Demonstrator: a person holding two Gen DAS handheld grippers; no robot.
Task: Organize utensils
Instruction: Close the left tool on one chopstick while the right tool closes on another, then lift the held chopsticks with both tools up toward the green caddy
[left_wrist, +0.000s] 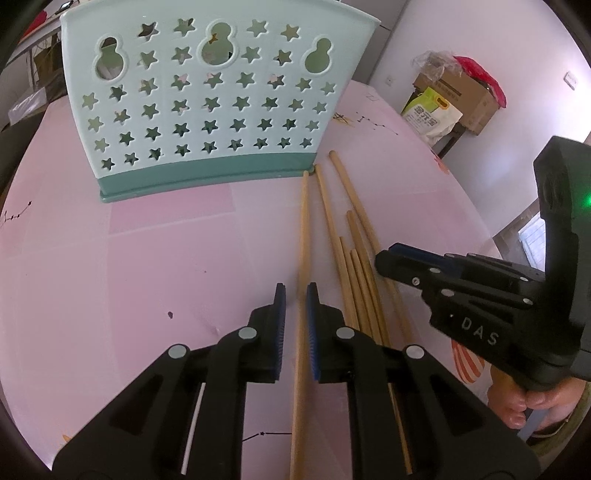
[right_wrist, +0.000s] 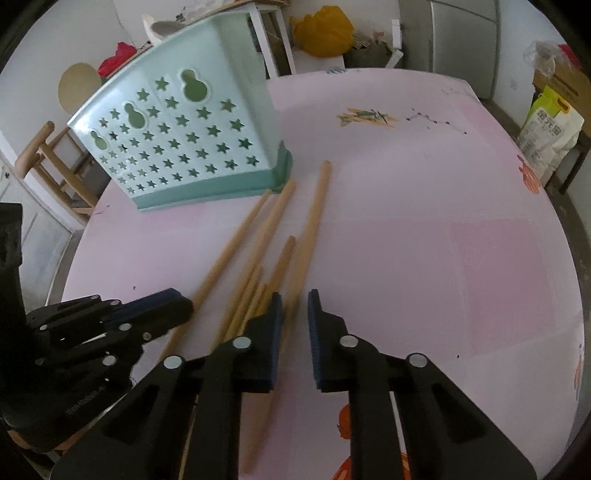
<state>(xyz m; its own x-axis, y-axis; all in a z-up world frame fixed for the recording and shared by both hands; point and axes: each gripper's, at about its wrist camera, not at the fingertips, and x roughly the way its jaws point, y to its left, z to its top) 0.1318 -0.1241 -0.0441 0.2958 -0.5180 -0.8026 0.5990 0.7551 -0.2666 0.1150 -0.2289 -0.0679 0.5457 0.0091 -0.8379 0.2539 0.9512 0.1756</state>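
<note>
Utensils here were long round light-wood chopsticks (left_wrist: 334, 236), lying loose in a rough fan on the pink round table (left_wrist: 147, 258), far tips just beside the holder's right corner. Largest item on the table was the pale mint plastic utensil holder with star cut-outs and a darker green base (left_wrist: 207, 107), standing upright at the far side. No chopsticks visible inside it.

Left hand-held gripper (left_wrist: 296, 314) sat low over the table, jaws nearly closed with one chopstick (left_wrist: 303, 229) running between the blue pads; whether the pads actually pressed on it I couldn't tell. Right hand-held gripper (right_wrist: 295, 314) was in the same narrow state, with a blurred chopstick (right_wrist: 312, 221) passing between its pads; grip likewise unclear. A hand (left_wrist: 532, 402) held the right gripper's handle.
</note>
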